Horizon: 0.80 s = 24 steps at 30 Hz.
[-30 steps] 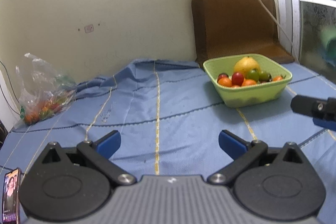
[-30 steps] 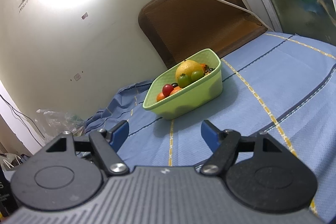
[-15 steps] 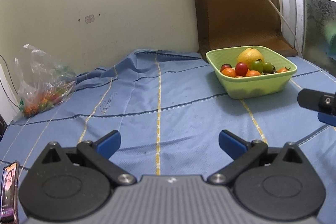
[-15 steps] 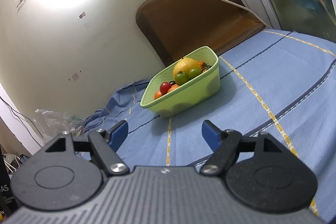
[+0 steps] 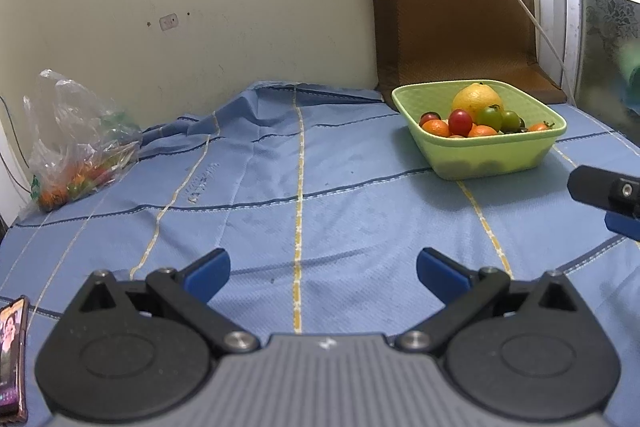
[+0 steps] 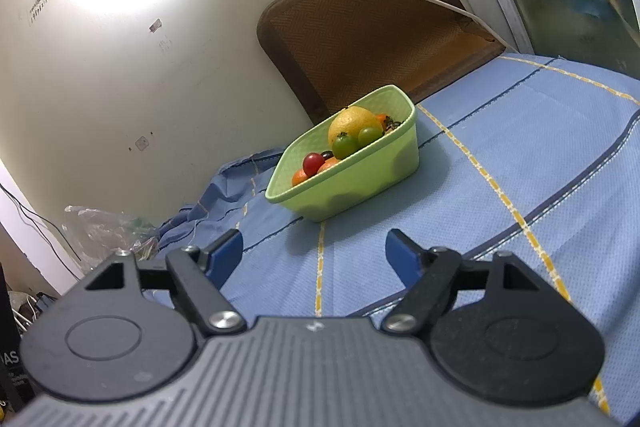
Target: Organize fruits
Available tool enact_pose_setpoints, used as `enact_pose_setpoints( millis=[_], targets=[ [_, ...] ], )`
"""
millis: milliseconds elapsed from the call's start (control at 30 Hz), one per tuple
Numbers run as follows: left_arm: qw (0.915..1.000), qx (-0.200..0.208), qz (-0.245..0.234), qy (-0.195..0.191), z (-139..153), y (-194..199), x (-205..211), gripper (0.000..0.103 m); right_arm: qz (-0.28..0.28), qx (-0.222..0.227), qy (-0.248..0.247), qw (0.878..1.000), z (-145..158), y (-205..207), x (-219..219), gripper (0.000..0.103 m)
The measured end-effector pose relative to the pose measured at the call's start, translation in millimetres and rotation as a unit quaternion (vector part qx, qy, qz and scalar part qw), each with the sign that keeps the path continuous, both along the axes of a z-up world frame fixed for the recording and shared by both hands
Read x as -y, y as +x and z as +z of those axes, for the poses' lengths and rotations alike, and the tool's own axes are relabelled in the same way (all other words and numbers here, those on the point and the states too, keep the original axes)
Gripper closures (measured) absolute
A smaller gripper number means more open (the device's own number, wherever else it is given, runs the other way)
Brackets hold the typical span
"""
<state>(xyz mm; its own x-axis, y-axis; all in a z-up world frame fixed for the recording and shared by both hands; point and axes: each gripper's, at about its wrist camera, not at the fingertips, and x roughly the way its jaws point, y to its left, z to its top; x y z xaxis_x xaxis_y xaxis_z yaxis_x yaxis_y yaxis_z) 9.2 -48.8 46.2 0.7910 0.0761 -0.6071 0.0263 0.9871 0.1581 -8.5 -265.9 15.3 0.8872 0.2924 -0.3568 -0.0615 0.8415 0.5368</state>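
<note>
A green basket (image 5: 496,155) of fruits (image 5: 476,115), a large yellow one among small red, orange and green ones, sits on a blue cloth (image 5: 304,211) near a brown mat (image 5: 452,23). A plastic bag (image 5: 76,147) of fruit lies well apart, by the wall. The left hand-held gripper (image 5: 322,269) and right hand-held gripper (image 6: 314,253) are both spread apart, empty.
</note>
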Motion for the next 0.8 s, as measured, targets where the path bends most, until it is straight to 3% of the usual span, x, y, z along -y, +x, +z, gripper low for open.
enact_pose_setpoints(
  millis=[800],
  targets=[
    [0.9999, -0.008, -0.001, -0.012, -1.5, 1.7, -3.6, 0.000, 0.000, -0.001, -0.002, 1.000, -0.9, 0.1, -0.7, 0.022]
  ],
)
